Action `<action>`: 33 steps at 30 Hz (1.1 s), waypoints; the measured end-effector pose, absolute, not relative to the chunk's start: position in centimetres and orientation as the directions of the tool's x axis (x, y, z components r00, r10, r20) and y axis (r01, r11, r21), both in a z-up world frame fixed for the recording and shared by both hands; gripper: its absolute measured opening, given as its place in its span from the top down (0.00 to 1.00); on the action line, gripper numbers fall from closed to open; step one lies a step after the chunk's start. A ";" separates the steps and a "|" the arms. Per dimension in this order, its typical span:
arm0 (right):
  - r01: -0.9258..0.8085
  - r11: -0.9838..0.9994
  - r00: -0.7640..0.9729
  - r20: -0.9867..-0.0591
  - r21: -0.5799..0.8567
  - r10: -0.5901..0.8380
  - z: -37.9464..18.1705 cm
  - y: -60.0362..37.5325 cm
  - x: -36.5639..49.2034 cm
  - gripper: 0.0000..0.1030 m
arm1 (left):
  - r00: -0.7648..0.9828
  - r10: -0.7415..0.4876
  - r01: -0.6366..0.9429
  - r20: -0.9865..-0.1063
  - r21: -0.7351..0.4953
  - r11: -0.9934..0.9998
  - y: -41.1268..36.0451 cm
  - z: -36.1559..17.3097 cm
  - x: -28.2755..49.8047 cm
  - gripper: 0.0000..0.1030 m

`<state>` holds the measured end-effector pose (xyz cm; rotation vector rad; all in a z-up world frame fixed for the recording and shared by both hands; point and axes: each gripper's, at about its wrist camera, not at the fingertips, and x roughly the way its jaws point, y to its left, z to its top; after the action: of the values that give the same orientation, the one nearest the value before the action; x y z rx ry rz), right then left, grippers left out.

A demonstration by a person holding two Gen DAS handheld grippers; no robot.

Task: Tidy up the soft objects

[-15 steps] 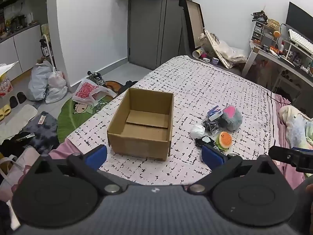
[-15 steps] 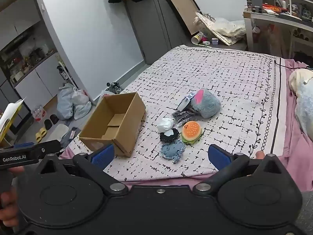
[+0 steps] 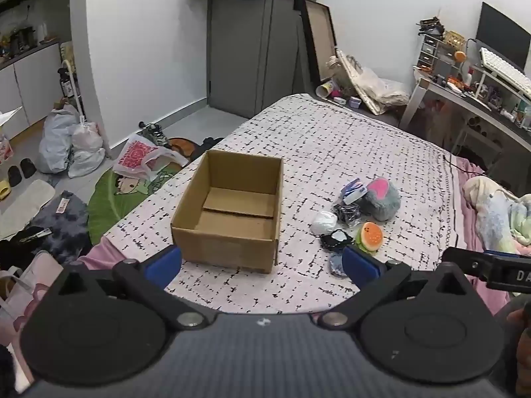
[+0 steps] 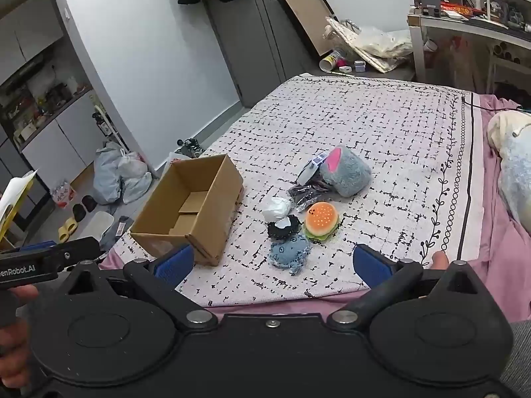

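Observation:
An open, empty cardboard box (image 3: 229, 212) (image 4: 189, 212) stands on the patterned bed cover. To its right lies a cluster of soft toys: a grey-and-pink plush (image 3: 380, 199) (image 4: 345, 174), a burger plush (image 3: 370, 236) (image 4: 321, 220), a white soft lump (image 3: 323, 223) (image 4: 276, 207), a black-and-white one (image 3: 336, 240) (image 4: 283, 226) and a blue one (image 4: 288, 252). My left gripper (image 3: 262, 267) is open and empty, above the bed's near edge in front of the box. My right gripper (image 4: 273, 265) is open and empty, just before the blue toy.
The bed (image 4: 365, 126) fills the middle. A pale stuffed toy (image 4: 514, 165) lies at its right. A desk (image 3: 481, 99) with clutter stands at the far right. Bags (image 3: 69, 142), slippers and mats cover the floor at left. A door (image 3: 252, 49) is behind.
Both grippers have shifted slightly forward toward the bed; the box and toys sit a little larger in view. Nothing on the bed has moved.

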<state>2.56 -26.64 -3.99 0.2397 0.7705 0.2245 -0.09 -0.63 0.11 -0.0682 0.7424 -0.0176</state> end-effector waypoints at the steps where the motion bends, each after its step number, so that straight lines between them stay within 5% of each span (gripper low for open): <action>1: -0.114 0.949 0.697 -0.657 0.293 0.287 -4.0 -26.6 2.5 0.00 | 0.736 -0.042 -0.005 -0.675 -0.068 0.998 -0.7 0.1 -0.1 0.01; 33: -0.125 0.940 0.700 -0.643 0.318 0.311 -4.2 -27.2 2.3 0.00 | 0.719 -0.017 -0.002 -0.694 -0.027 1.000 -1.7 0.1 0.2 0.01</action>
<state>2.35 -27.25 -4.19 0.2596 0.7584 0.2455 0.17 -1.67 0.07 -0.0262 0.7677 -0.0078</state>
